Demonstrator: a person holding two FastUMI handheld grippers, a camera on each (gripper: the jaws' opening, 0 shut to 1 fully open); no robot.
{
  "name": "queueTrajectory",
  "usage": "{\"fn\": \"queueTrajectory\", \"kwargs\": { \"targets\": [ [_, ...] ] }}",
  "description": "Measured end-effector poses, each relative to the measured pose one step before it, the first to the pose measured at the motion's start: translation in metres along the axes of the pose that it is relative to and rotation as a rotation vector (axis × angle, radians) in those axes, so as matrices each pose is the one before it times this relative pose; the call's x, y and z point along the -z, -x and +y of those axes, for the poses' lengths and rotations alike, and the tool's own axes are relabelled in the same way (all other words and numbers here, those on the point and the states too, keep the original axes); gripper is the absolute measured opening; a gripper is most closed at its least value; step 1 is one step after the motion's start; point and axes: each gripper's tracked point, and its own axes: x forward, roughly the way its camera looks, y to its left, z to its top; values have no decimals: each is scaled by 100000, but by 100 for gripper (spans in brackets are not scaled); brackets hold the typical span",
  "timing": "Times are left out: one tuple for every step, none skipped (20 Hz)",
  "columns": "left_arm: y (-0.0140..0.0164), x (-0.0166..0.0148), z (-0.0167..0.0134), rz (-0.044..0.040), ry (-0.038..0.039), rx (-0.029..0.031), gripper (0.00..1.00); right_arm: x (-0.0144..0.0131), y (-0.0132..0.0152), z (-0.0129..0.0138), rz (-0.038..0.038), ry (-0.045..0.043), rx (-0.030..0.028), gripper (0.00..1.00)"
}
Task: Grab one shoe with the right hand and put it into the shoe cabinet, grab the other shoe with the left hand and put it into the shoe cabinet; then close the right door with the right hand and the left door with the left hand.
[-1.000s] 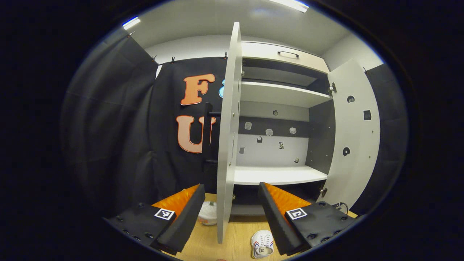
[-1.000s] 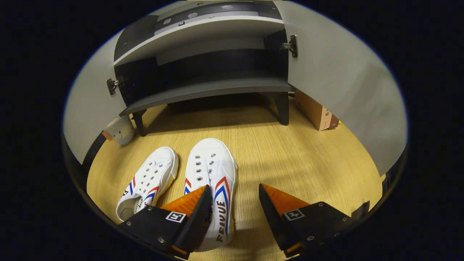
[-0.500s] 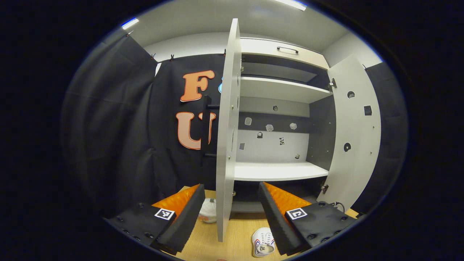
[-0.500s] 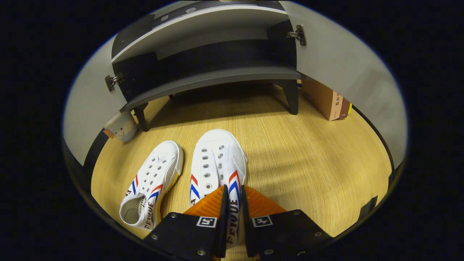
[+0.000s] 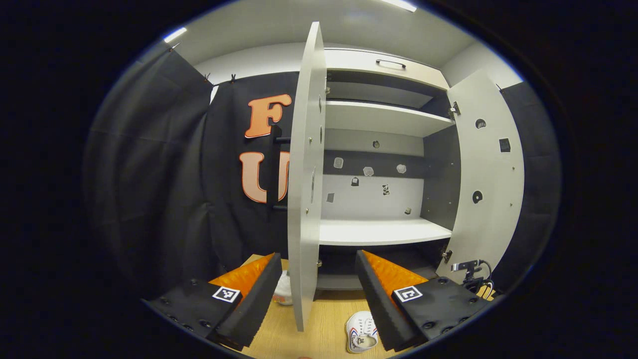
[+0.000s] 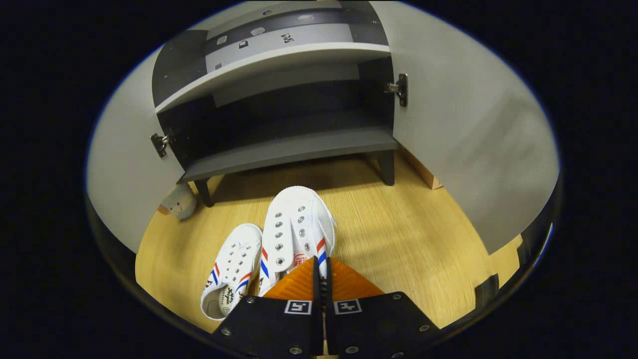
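- White canvas with red and blue stripes marks the left shoe [image 6: 230, 271], which lies flat on the wood floor [image 6: 398, 239]; my left gripper [image 5: 319, 294] hangs with its fingers spread wide and nothing between them, facing the edge of the left door [image 5: 302, 174].
- Just beside that shoe, the right shoe [image 6: 296, 232] has changed most: half a second ago my right gripper [image 6: 319, 271] had only closed on its rim; now the fingers are clamped tight on it and it looks raised, toe towards the cabinet.
- I judge the first grasp done and the carry to the shoe cabinet [image 6: 279, 149] begun; its dark bottom shelf stands just ahead.
- Further right, the right door [image 6: 463, 139] stands swung wide, so both doors wait for closing.
- Pale wood-grain flooring runs under the cabinet's legs; black cloth walls the booth behind it.
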Motion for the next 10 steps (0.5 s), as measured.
{"fn": "queueTrajectory", "kwargs": {
  "targets": [
    [3,-28,-190,-176,216,550,96,-1170,882,151,-785,1315,544,2],
    [-194,92,-106,-254,315,379,96,-1081,686,182,-768,787,463,2],
    [6,201,39,-225,225,72,96,-1186,923,301,-617,562,-30,2],
    [-153,68,3,31,145,-31,96,-1255,762,269,-906,128,-590,2],
    [-178,147,-98,20,225,153,96,-1495,794,345,-1264,-329,-1000,2],
    [-130,64,-24,109,277,104,96,-1436,746,298,-1228,-400,-1209,2],
    [-64,121,-64,164,281,41,96,-1343,879,318,-1671,171,-1228,2],
    [-87,145,1,267,377,-136,96,-1650,778,380,-1883,640,-1011,2],
    [-170,117,-159,134,594,414,96,-1666,694,422,-2201,350,-902,1],
    [-50,80,-166,4,548,503,96,-1350,914,143,-2469,-211,-995,1]
  ]
}}
